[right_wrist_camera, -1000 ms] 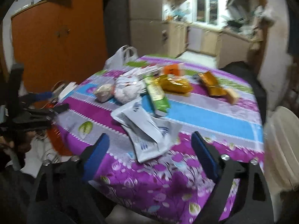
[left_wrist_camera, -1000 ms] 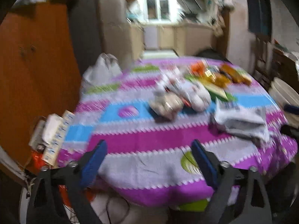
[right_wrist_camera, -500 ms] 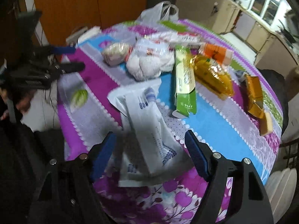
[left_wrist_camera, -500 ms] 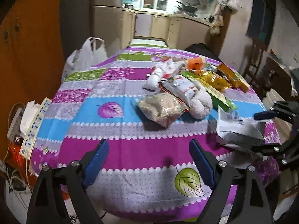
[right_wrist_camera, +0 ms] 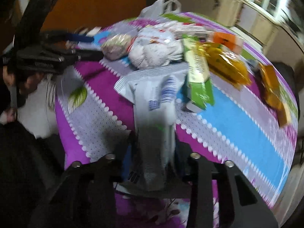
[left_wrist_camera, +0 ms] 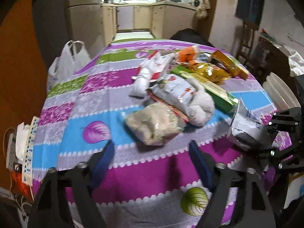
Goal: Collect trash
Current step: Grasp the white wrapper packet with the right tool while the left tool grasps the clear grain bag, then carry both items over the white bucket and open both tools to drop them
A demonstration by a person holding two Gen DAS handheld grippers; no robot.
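My right gripper (right_wrist_camera: pixel 153 152) is shut on a white and grey plastic package (right_wrist_camera: pixel 155 114), held up off the table; it also shows at the right of the left wrist view (left_wrist_camera: pixel 247 131). My left gripper (left_wrist_camera: pixel 152 157) is open and empty, just short of a clear bag of beige grain (left_wrist_camera: pixel 153 125). Behind that lie a white printed snack bag (left_wrist_camera: pixel 176 93), a white lumpy bag (left_wrist_camera: pixel 201 104), a green box (left_wrist_camera: pixel 209 87), yellow wrappers (left_wrist_camera: pixel 210 72) and an orange packet (left_wrist_camera: pixel 188 53).
The round table has a purple, blue and grey patterned cloth (left_wrist_camera: pixel 79 117). A white plastic carrier bag (left_wrist_camera: pixel 64 64) stands at the table's far left edge. A power strip and cables (left_wrist_camera: pixel 20 144) lie at the left. A white chair (left_wrist_camera: pixel 279 91) stands at the right.
My right gripper has closed on the white and grey package and raised it. My left gripper has moved forward toward the grain bag.
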